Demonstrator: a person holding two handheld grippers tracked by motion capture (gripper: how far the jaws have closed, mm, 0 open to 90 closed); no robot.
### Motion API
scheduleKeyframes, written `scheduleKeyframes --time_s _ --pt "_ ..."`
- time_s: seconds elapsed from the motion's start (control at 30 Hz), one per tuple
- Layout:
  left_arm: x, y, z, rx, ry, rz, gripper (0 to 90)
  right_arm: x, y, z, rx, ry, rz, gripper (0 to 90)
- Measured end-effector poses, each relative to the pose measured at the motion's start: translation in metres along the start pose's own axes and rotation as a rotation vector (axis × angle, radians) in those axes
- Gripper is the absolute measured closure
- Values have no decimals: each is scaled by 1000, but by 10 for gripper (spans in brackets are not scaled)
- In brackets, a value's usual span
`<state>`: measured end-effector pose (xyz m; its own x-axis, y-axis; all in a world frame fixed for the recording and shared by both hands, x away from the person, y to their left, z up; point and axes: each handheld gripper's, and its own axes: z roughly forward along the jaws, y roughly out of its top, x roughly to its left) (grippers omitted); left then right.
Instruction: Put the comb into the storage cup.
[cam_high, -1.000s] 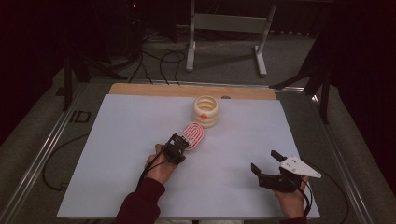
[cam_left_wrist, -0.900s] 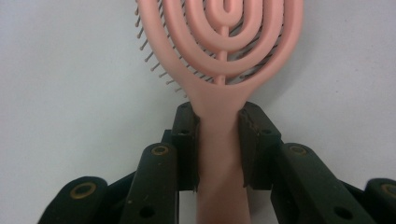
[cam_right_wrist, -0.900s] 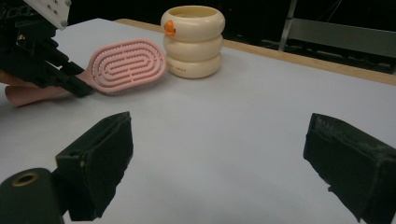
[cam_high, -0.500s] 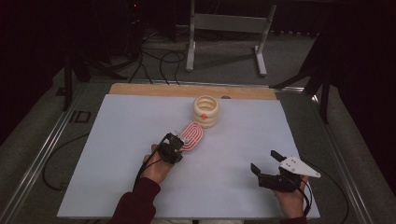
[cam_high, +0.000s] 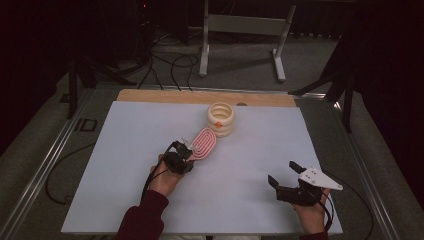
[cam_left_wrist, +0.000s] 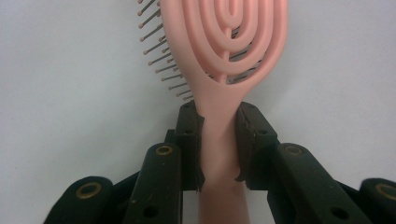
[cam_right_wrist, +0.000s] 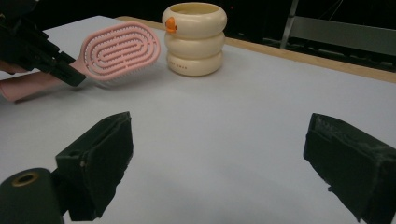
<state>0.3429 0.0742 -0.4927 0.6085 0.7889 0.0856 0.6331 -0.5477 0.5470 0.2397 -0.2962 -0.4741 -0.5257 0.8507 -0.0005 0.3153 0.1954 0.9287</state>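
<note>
Hairbrush (cam_left_wrist: 224, 56) handle sat clamped between the left gripper (cam_left_wrist: 219, 135) fingers at frame centre; right gripper (cam_right_wrist: 219, 163) fingers gaped wide.

Looks like a lab or recording studio bench, not a home. Flat white work board (cam_high: 250, 200) laid over a light wooden tabletop (cam_high: 165, 96) in a grey metal frame with side rails (cam_high: 42, 172). Surround is dark, black drapes or walls. Loose black cables (cam_high: 167, 62) snake across the grey floor behind the table, next to a grey metal stand with two splayed feet (cam_high: 240, 30). Dark tripod-type legs (cam_high: 345, 85) at the right edge. A small red indicator light glows at the back.
</note>
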Motion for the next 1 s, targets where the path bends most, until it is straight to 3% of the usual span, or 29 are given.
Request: scheduleKeyframes --time_s 0.33,0.63,1.0 --pt "5 0 -10 -58 -35 -21 743 1 0 1 2 4 0 83" --pt "11 0 -20 -153 -151 -78 749 1 0 2 3 9 -3 83" --pt "13 2 -30 -244 -226 -58 757 6 7 9 2 35 -17 83"
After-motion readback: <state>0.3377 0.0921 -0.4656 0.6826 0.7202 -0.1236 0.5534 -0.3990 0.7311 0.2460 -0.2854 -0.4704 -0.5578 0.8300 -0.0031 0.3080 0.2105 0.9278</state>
